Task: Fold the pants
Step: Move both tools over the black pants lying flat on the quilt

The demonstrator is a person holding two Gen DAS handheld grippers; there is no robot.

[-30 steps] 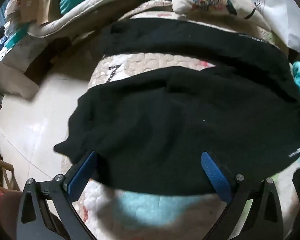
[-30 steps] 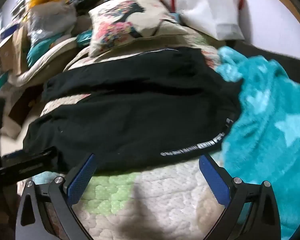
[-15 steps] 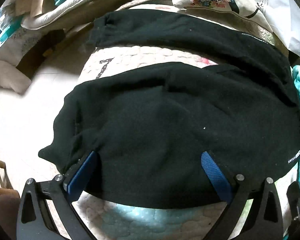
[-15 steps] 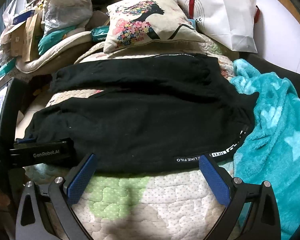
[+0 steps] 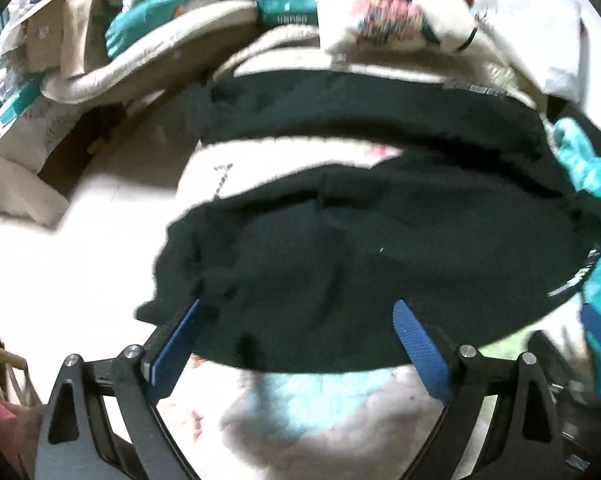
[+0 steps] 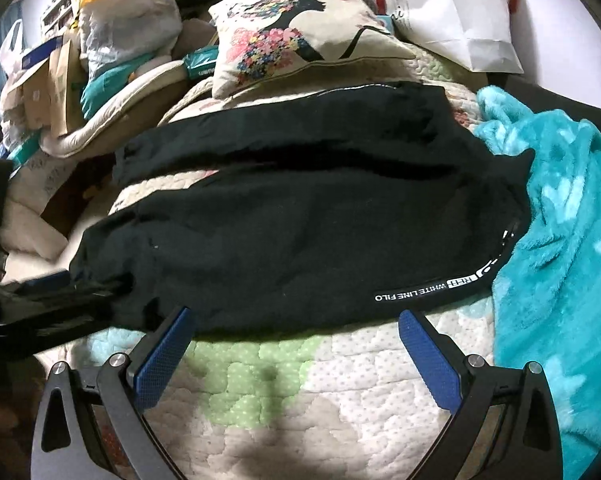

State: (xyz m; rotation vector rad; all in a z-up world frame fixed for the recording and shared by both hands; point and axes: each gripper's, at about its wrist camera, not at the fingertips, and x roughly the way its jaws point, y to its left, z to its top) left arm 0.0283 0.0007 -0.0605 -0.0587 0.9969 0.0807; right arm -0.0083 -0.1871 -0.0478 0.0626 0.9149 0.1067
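Your black pants [image 6: 300, 216] lie spread across the quilted bed [image 6: 268, 392], waistband beside the teal blanket [image 6: 560, 240]. Your left hand-held gripper [image 5: 296, 340] is spread wide at the near leg's cuff end; your right hand-held gripper [image 6: 296, 344] gapes too, just short of the waistband.

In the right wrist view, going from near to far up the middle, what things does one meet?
Right tongs → quilted bed cover → black pants → floral pillow.
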